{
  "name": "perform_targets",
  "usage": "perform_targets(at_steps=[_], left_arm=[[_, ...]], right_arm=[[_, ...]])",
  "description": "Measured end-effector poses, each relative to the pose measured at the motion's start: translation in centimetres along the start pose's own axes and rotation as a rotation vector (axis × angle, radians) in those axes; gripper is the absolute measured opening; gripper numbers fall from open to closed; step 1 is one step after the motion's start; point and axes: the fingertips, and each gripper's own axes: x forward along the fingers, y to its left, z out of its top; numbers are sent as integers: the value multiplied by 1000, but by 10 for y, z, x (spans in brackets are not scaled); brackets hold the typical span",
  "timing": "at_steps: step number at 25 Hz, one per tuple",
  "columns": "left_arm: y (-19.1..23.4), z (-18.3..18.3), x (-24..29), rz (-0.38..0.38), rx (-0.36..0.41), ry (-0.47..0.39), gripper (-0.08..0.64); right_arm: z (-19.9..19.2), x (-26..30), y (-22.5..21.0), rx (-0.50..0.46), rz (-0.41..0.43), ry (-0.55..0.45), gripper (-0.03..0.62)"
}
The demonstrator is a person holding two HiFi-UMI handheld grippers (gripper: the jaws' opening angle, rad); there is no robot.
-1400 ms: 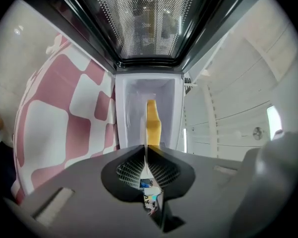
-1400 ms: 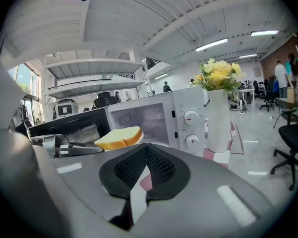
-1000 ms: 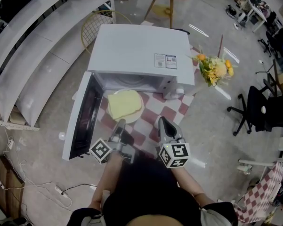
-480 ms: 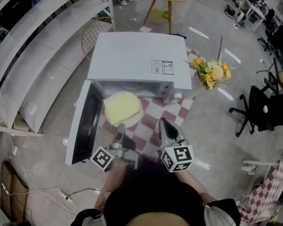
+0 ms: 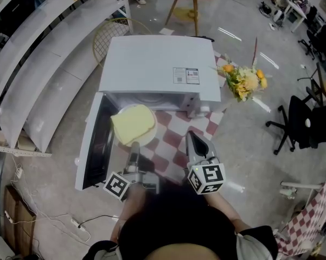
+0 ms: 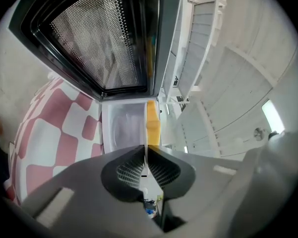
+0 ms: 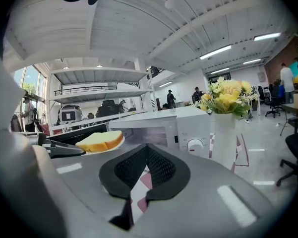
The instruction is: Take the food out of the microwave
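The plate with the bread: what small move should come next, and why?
Probably bring the plate over the checkered cloth and lower it there. The left gripper is shut on its rim, the bread lies on it, and it hangs in front of the open microwave, close to the door.

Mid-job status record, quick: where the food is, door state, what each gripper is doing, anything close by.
food: bread slice on a white plate
plate position: at the microwave opening, mostly out, above the checkered cloth; whether it is fully clear cannot be told
door state: door swung open on the left side
left: left gripper shut on the plate's near rim
right: right gripper shut, empty, to the right of the plate
close by: flowers in a vase, right of the microwave
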Motion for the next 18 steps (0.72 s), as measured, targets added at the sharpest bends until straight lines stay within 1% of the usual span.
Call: perform_targets(at_steps=[6, 18], left_arm=[[-2, 5, 4, -7, 24, -12, 25], [0, 7, 14, -21, 25, -5, 25]], right_arm=[[-3, 5, -4, -17, -1, 5, -2], [-4, 15, -6, -14, 13, 10, -2]])
